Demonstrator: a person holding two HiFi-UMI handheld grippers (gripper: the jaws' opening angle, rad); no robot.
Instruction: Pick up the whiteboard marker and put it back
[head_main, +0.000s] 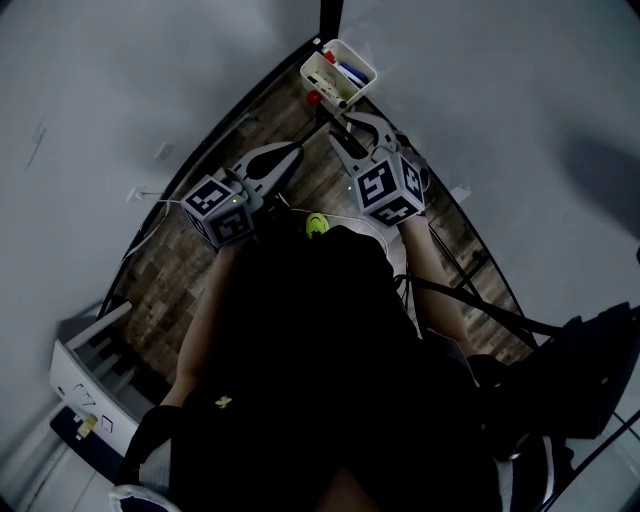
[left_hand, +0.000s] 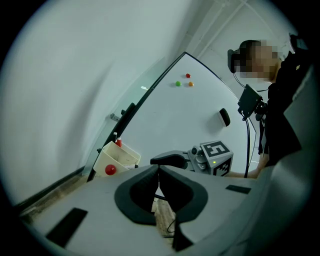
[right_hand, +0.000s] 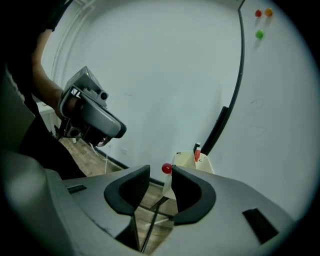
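A cream marker tray (head_main: 338, 70) hangs on the whiteboard's lower edge, with a red-capped whiteboard marker (right_hand: 197, 151) standing in it; the same marker (left_hand: 118, 142) shows in the left gripper view. A red round magnet (right_hand: 166, 168) sticks to the tray's front. My right gripper (right_hand: 161, 174) is open just short of the tray, with nothing between its jaws. My left gripper (left_hand: 158, 170) is shut and empty, beside the right one and farther from the tray. In the head view the right gripper (head_main: 342, 128) points at the tray and the left gripper (head_main: 303, 150) lies to its left.
The whiteboard (left_hand: 200, 110) carries red, green and orange magnets (left_hand: 188, 75) and a black eraser (left_hand: 224, 117). A black frame bar (right_hand: 220, 125) runs up behind the tray. Below are a wood-plank floor (head_main: 200, 250), cables and a white shelf unit (head_main: 90, 370).
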